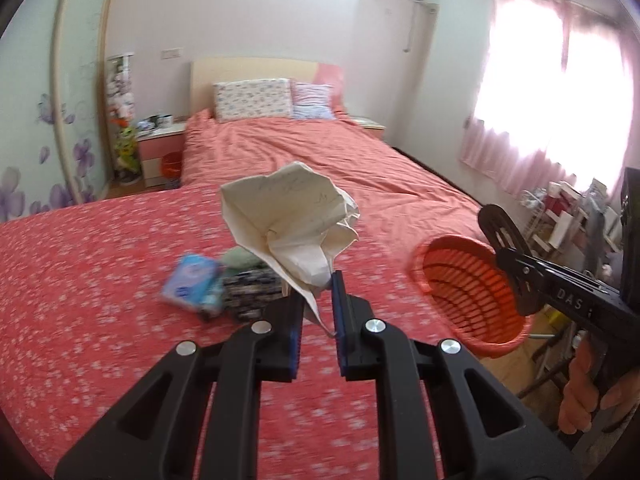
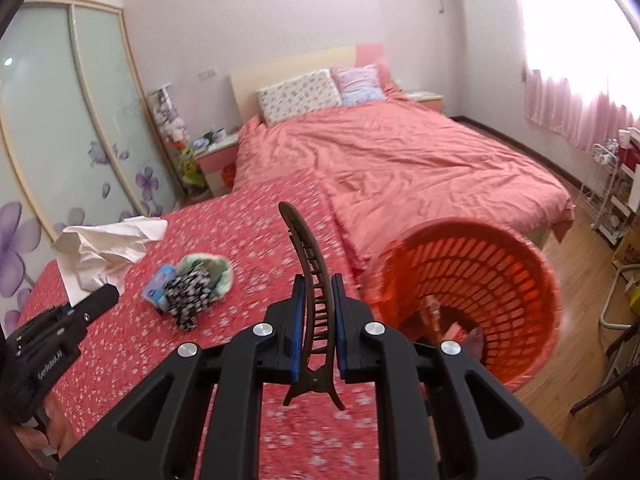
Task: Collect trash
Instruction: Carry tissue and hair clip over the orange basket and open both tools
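My left gripper (image 1: pixel 316 292) is pinched tight on the lower tail of a crumpled sheet of paper (image 1: pixel 292 220), which stands up above the blue pads and clear of the bedspread; my right gripper (image 2: pixel 318 296) is clamped just as narrowly on a brown hair claw clip (image 2: pixel 314 292), whose curved toothed arm rises past the fingertips while its hinged end hangs back toward the camera. Just right of the clip, the orange slatted wastebasket (image 2: pixel 480 280) tilts its mouth toward me at the edge of the bed, with some scraps lying in its bottom; seen from the left wrist, the clip sits right against the basket's rim. On the red floral cover (image 2: pixel 248 232) between the two tools lie a blue tissue packet (image 1: pixel 192 284), a black-and-white patterned cloth bundle (image 2: pixel 188 296) and a pale green piece (image 2: pixel 218 272), all touching one another; beyond them the salmon duvet (image 2: pixel 400 160) runs up to two pillows.
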A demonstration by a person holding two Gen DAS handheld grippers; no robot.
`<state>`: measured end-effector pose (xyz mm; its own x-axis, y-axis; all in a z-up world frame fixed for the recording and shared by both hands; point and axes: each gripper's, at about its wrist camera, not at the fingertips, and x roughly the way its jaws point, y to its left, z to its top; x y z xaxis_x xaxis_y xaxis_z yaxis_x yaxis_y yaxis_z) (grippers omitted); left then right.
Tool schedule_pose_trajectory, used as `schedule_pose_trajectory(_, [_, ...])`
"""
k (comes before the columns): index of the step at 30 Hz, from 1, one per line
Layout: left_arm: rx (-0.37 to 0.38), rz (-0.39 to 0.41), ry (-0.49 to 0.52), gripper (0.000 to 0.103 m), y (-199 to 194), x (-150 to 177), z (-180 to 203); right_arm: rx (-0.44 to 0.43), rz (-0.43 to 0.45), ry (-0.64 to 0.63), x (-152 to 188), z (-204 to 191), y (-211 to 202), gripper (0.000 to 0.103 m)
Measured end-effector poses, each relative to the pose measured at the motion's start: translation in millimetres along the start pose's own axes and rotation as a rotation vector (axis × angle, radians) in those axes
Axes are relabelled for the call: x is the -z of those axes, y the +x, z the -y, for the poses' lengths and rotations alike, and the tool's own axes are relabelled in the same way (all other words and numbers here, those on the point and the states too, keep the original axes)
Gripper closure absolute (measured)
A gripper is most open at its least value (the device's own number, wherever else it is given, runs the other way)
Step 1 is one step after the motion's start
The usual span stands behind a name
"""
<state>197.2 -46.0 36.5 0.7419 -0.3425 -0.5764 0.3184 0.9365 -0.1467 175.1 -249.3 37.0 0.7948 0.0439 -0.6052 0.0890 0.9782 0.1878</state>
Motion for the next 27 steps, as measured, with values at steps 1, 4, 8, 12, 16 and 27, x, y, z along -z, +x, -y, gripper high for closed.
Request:
schedule_pose_trajectory(1, [0.014, 0.0, 0.005, 0.089, 2, -1, 7, 0.009, 0.009, 0.01, -2, 7, -2, 0.09])
schedule_pose_trajectory(4, [0.073, -0.002, 0.026, 0.089, 12, -3, 35, 0.035, 0.029, 0.047, -5, 32, -6, 0.09])
schedule_pose_trajectory(8, [0.152, -0.014, 0.06, 0.089, 33, -5, 76, 0.068, 0.043, 0.106, -8, 67, -4, 0.09])
schedule_pose_trajectory(12, [0.211, -0.039, 0.091, 0.089, 59, -5, 114, 0.093, 0.049, 0.166, -10, 100, 2, 0.09])
schedule_pose_trajectory(16, [0.261, -0.066, 0.126, 0.089, 88, -5, 150, 0.109, 0.043, 0.224, -12, 130, 16, 0.09])
schedule_pose_trajectory(27, [0.206, -0.19, 0.195, 0.061, 163, 15, 191, 0.118, -0.011, 0.304, -2, 167, 46, 0.062])
